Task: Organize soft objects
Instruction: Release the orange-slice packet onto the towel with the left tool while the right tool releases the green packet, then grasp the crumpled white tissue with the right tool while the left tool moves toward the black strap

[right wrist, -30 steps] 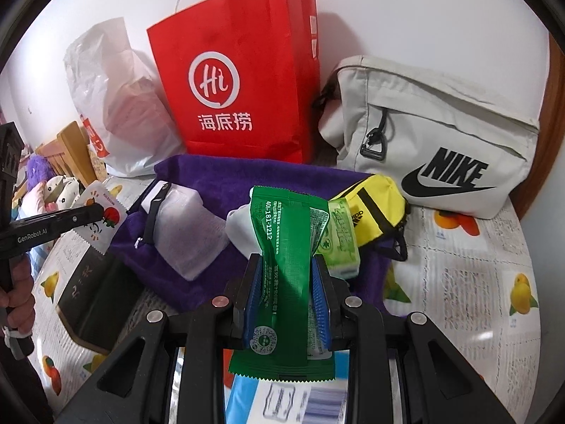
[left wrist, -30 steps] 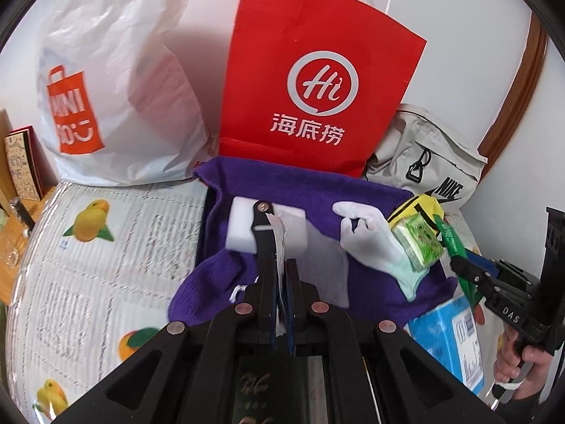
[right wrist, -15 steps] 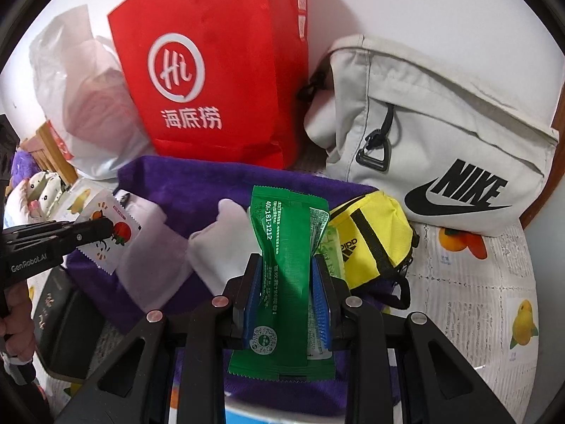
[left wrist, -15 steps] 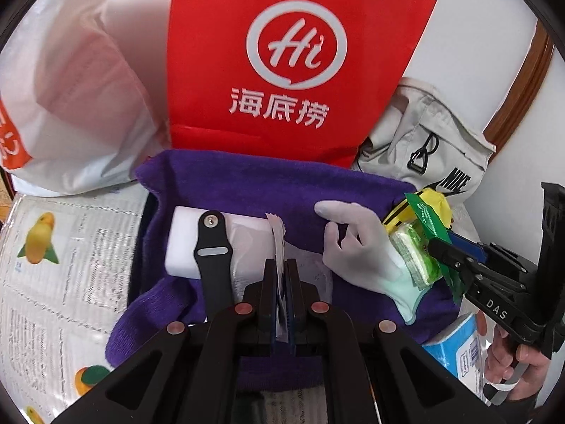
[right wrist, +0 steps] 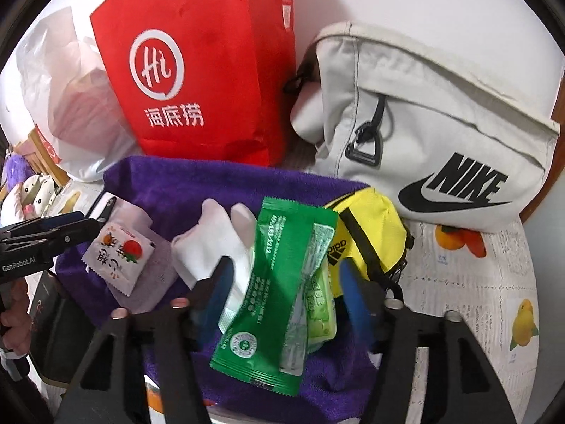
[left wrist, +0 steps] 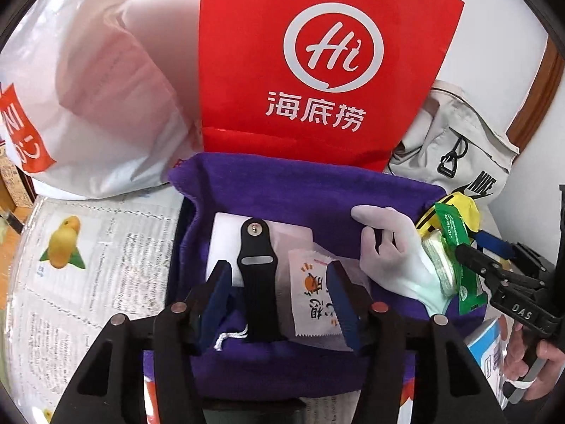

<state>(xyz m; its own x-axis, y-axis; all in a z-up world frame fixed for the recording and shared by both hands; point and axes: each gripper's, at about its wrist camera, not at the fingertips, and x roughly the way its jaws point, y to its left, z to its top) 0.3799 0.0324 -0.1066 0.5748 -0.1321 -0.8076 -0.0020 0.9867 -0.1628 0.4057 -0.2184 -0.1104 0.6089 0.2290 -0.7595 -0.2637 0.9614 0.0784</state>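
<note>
I am in the release step: left gripper [left wrist: 279, 293] and right gripper [right wrist: 282, 289], jaws just spread, free the white sachet [left wrist: 312, 300] and green packet [right wrist: 272, 300] between them; next, withdraw cleanly

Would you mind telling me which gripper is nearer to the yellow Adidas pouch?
Right. The right gripper stands open over the green packet, directly beside the yellow Adidas pouch. The left gripper, also open, is farther off, at the white snack packet, beyond the white glove.

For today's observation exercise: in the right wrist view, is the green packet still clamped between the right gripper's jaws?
No: the right gripper has just been opening, and the green packet lies loose between its spread jaws on the purple cloth.
</note>
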